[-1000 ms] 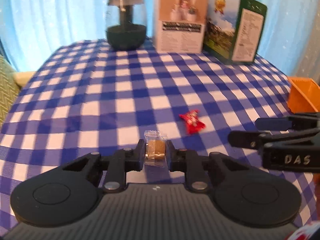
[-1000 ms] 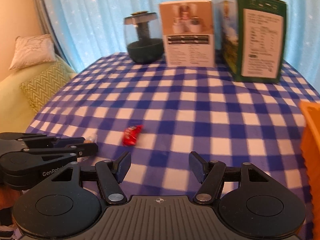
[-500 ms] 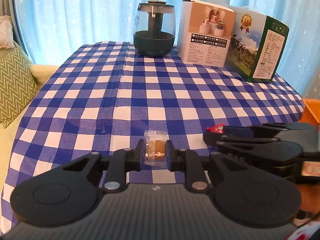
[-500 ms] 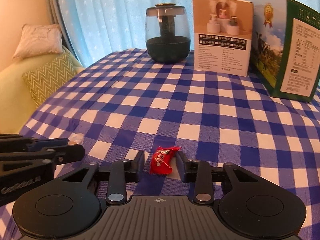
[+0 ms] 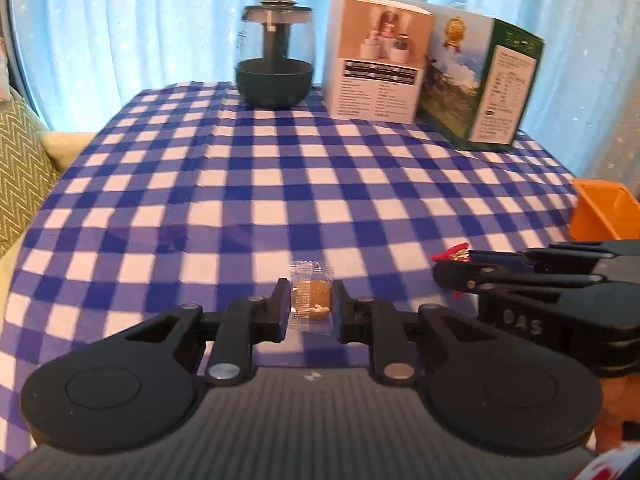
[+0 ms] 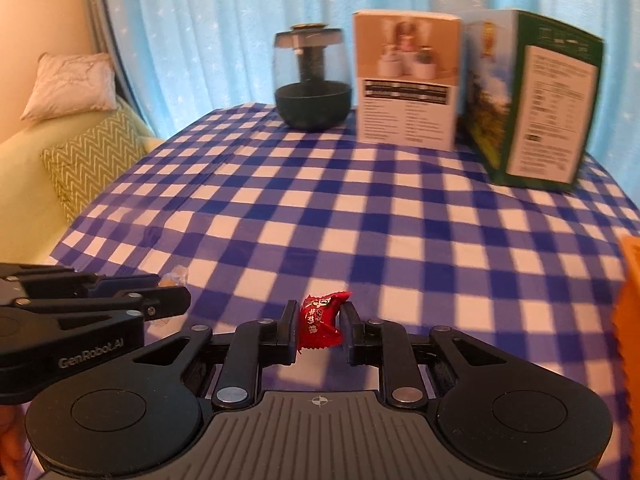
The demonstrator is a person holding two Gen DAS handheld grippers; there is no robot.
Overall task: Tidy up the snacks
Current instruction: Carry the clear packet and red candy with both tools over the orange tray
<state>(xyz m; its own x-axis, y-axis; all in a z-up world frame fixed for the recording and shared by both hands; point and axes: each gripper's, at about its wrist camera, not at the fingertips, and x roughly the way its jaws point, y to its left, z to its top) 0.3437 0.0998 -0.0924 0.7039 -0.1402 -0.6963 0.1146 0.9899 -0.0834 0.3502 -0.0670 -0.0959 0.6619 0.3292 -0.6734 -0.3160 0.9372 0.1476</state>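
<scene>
Both my grippers hold a snack above the checked tablecloth (image 5: 320, 184).

My left gripper (image 5: 314, 306) is clamped on a clear-wrapped brown snack (image 5: 311, 300). My right gripper (image 6: 320, 324), jaws just closed, pinches the red candy (image 6: 320, 320). An orange bin (image 5: 604, 210) sits at the table's right edge, beyond the right gripper.

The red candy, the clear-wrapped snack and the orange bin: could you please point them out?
red candy (image 6: 320, 322), right wrist view, wrapper's middle
clear-wrapped snack (image 5: 311, 300), left wrist view, brown centre
orange bin (image 5: 600, 210), left wrist view, inner wall
</scene>
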